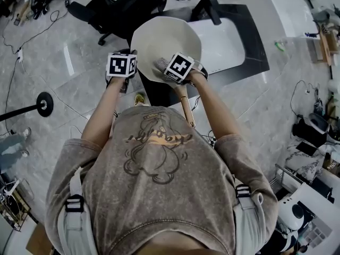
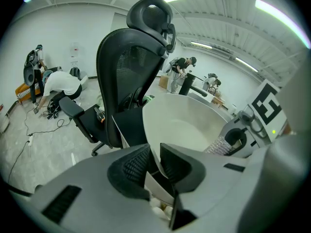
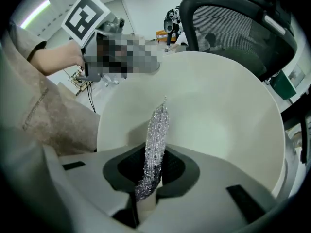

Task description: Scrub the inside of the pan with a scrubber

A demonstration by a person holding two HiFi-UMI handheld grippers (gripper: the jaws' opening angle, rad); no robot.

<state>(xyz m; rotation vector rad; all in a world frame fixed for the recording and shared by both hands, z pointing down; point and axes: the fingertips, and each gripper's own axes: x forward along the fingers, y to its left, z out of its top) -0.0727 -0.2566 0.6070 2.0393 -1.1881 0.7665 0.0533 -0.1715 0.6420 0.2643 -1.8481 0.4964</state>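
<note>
Bench (image 1: 228,49), white with a dark border, ahead of the person; black office chair (image 2: 131,76) beyond it. Pale pan (image 2: 189,125) held tilted at the bench's left end, wooden handle (image 1: 186,108) toward the person. Left tool (image 2: 154,166) clamped on the pan's rim. Right tool (image 3: 151,171), inside the pan, gripping the silvery scrubber (image 3: 156,135).

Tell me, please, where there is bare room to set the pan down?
The white table right of the pan looks bare up to its black border. The grey floor between the chair and the round stand is open too. Crowded: the right side, with cables and gear.
</note>
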